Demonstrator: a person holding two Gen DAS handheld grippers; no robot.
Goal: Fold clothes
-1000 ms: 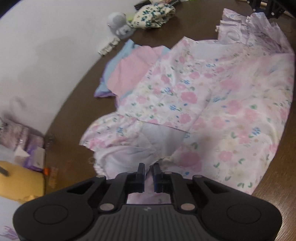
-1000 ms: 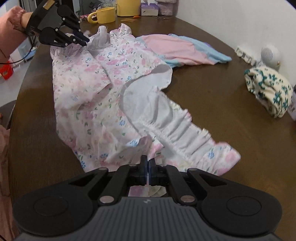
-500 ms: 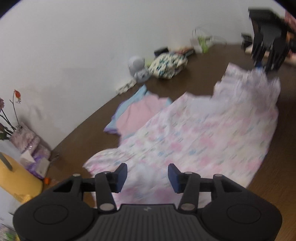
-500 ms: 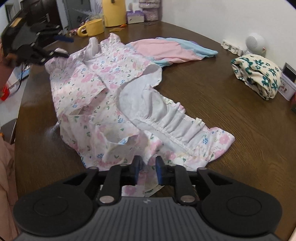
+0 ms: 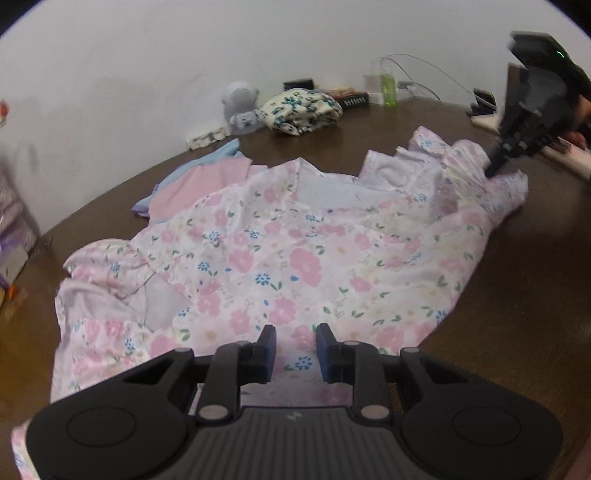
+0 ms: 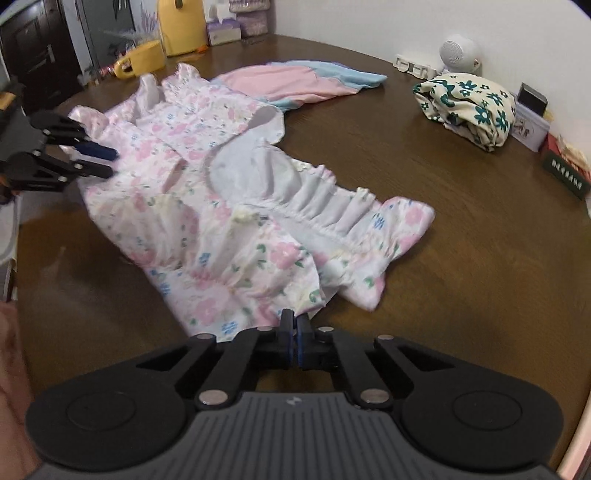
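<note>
A white garment with pink and blue flowers (image 5: 295,258) lies spread and rumpled on the brown table (image 5: 517,314). My left gripper (image 5: 295,334) hovers over its near part, jaws a little apart and closing, with cloth under the gap and no pad pressing on it. From the right wrist view the left gripper (image 6: 110,162) sits at the garment's (image 6: 207,206) far left edge. My right gripper (image 6: 294,319) is shut, its tips pinching the near hem. Seen from the left wrist view, the right gripper (image 5: 493,171) bites the bunched far corner.
A pink and blue garment (image 6: 295,79) lies beyond the floral one. A folded cream cloth with green flowers (image 6: 469,107), a white speaker (image 6: 458,53) and a power strip (image 6: 413,66) line the wall side. A yellow mug (image 6: 142,61) and tissue box (image 6: 221,31) stand far back.
My left gripper let go of the garment's corner, opened wide, drew back over the cloth and is narrowing. My right gripper parted briefly at the hem and shut again.
</note>
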